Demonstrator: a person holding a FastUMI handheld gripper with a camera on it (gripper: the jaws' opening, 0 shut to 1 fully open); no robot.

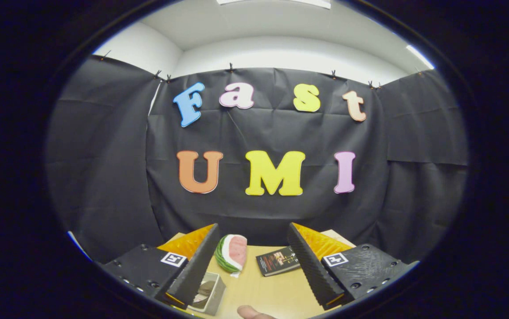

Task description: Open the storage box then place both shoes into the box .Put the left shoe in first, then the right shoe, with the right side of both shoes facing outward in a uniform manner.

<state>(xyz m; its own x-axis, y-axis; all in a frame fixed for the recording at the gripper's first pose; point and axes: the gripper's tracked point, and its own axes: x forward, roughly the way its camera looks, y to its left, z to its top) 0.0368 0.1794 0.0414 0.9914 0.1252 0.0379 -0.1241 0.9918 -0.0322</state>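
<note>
Tongs [254, 248] are held up high over a wooden table [272, 290]. Their two fingers stand wide apart, so the tongs are open. Nothing is between the fingers but air and the table far below. They grip nothing.

Everything else can be told from the watermelon slice [232, 252]. It is a toy slice with a green rind and a pink inside. It lies on the table in the gap between the two fingers, closer to the left finger.

To the right of the watermelon slice lies a small dark book [277, 260]. It is flat on the table and a bit turned. It sits near the right finger and is apart from the slice, with bare table between them.

Down and to the left of the watermelon slice there is a box [210, 293]. It is pale, and part of it is hidden behind the left finger. Something dark shows on it, but I cannot tell if that is a shoe or a picture of one. I cannot tell if the box is open or closed either.

Nearer than the watermelon slice, at the near edge of the table, a fingertip [251, 313] of a person pokes in. It touches nothing that I can see.

Behind the watermelon slice, past the far edge of the table, hangs the black cloth wall [103, 177] of the booth. Above that is a white wall and ceiling.
</note>
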